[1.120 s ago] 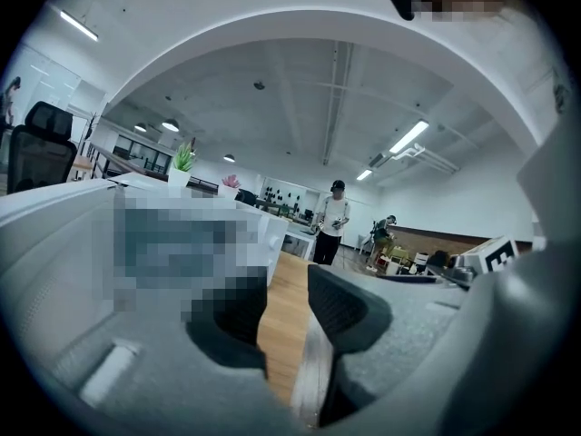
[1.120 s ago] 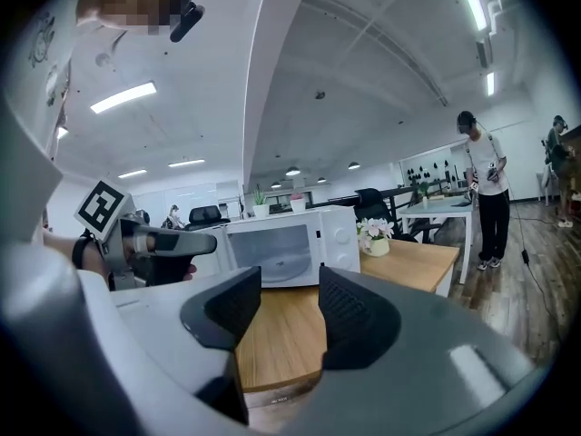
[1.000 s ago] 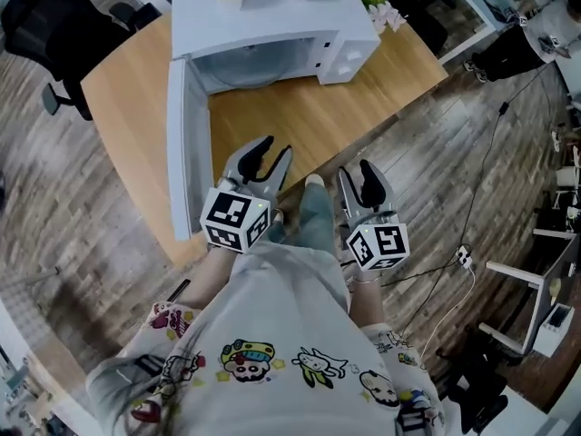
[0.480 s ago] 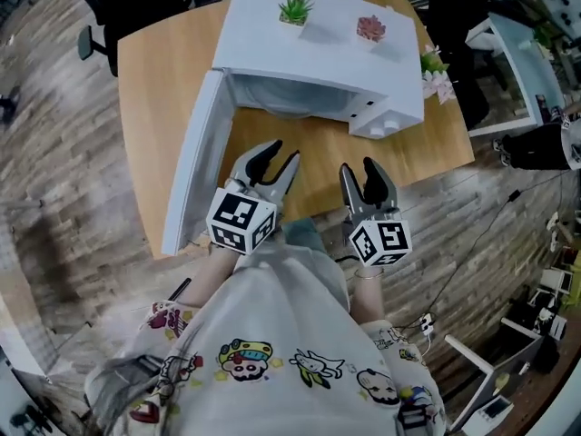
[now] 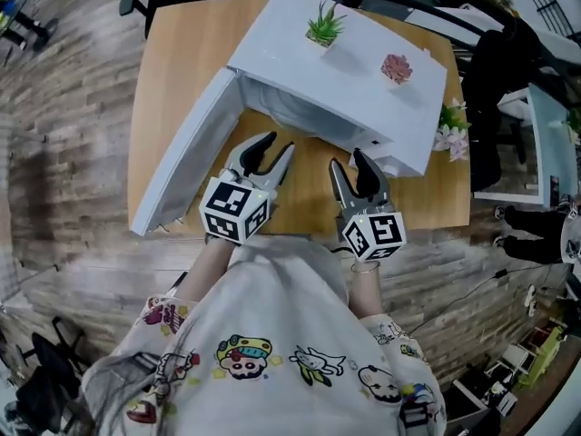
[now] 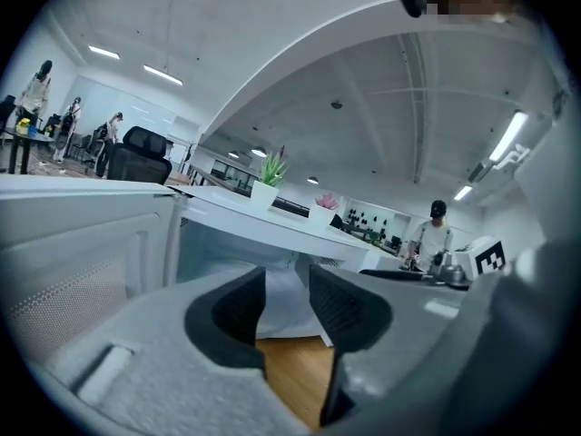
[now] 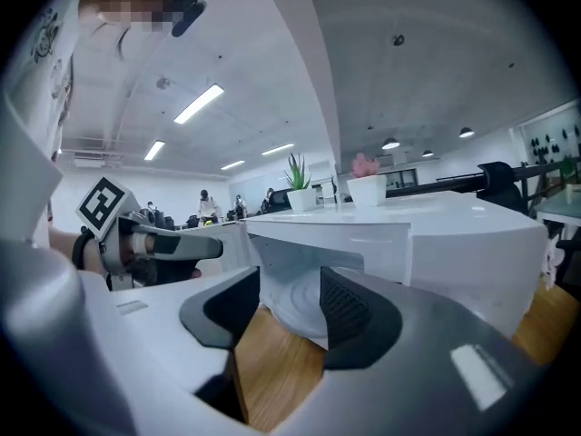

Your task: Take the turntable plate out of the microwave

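- Two grippers hover over the wooden table (image 5: 172, 71): the left gripper (image 5: 277, 143) and the right gripper (image 5: 348, 159). Both have their jaws apart and hold nothing.
- One white microwave (image 5: 363, 89) faces them, with its door (image 5: 182, 166) swung wide open.
- One turntable plate (image 7: 295, 302) lies inside the cavity.
- Two potted plants stand on top: a green plant (image 5: 322, 27) and a pink plant (image 5: 396, 68).

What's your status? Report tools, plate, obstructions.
Left tool and right tool open, empty. Turntable plate inside microwave, untouched. Door open, nothing blocking the opening.
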Action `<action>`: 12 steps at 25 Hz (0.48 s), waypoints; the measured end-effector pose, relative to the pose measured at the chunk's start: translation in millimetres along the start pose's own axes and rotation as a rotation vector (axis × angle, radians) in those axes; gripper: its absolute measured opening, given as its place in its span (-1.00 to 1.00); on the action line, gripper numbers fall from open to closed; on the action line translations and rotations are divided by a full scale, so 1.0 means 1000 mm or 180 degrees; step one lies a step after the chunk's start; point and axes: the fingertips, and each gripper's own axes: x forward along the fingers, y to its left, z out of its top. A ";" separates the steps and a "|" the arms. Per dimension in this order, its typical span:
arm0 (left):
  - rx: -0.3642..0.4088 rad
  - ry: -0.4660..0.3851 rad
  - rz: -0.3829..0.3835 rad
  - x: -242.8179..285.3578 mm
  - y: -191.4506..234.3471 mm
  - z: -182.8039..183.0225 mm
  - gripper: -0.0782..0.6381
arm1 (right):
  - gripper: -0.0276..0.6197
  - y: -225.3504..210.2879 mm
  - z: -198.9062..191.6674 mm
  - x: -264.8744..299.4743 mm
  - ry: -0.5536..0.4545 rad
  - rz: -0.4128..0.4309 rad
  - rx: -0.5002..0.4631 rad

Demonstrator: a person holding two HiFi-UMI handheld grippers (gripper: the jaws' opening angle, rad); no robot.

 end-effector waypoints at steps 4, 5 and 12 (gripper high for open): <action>-0.0106 -0.0094 0.0245 0.002 0.007 -0.001 -0.37 | -0.29 0.003 0.000 0.011 0.0039 0.0319 -0.0085; -0.0142 -0.0118 0.0310 0.001 0.009 -0.003 -0.38 | -0.29 0.005 -0.001 0.012 0.0052 0.0398 -0.0104; -0.0299 -0.0171 0.0630 -0.014 0.016 -0.018 -0.38 | -0.29 0.013 -0.010 0.016 0.0123 0.0713 -0.0175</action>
